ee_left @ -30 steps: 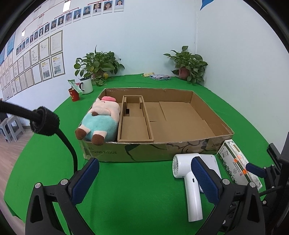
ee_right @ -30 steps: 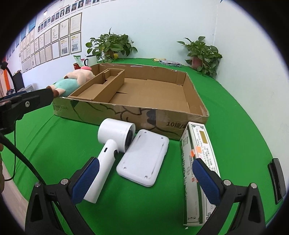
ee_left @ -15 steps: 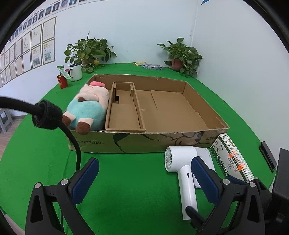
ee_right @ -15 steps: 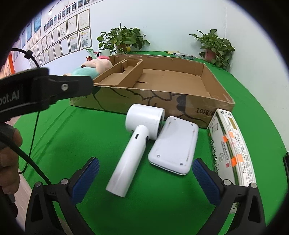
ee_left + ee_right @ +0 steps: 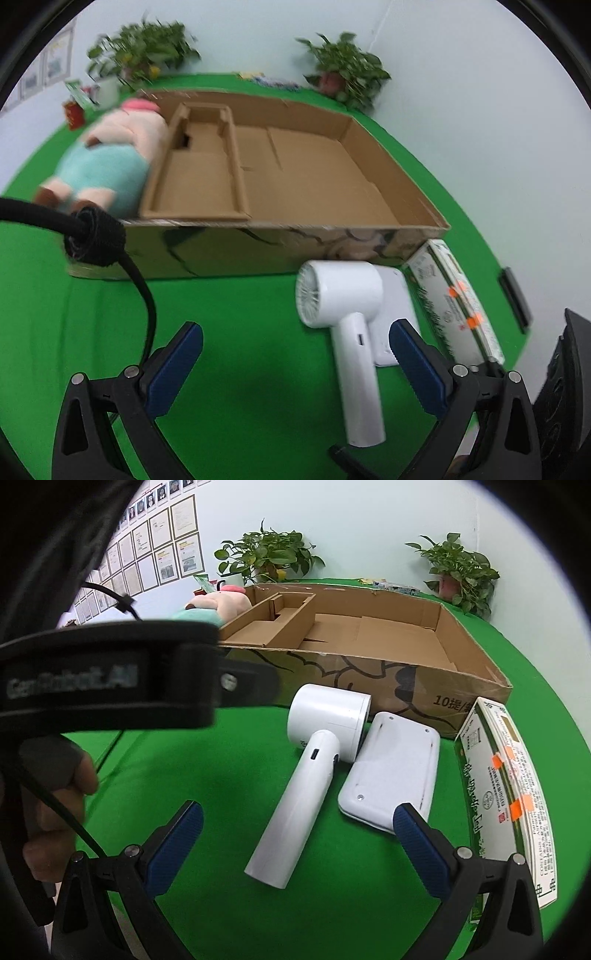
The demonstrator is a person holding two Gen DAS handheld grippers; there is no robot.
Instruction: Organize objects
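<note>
A white hair dryer point(image 5: 347, 317) point(image 5: 314, 771) lies on the green table in front of a shallow cardboard box point(image 5: 295, 177) point(image 5: 369, 638). A flat white device point(image 5: 391, 771) point(image 5: 397, 295) lies beside it, and a long white and green carton point(image 5: 502, 775) point(image 5: 454, 299) lies to the right. A plush pig point(image 5: 110, 162) point(image 5: 210, 605) lies in the box's left compartment. My left gripper point(image 5: 295, 365) is open and empty, left of the dryer's handle. My right gripper point(image 5: 295, 845) is open and empty, with the dryer's handle between its fingers.
Two potted plants point(image 5: 147, 44) point(image 5: 347, 77) stand at the back of the table by the wall. A red cup point(image 5: 74, 110) and a white mug point(image 5: 107, 92) stand at the back left. The left gripper's body point(image 5: 110, 672) fills the left of the right wrist view.
Both grippers have moved forward and closer to the hair dryer. The left gripper's body now fills more of the right wrist view. Nothing on the table has moved.
</note>
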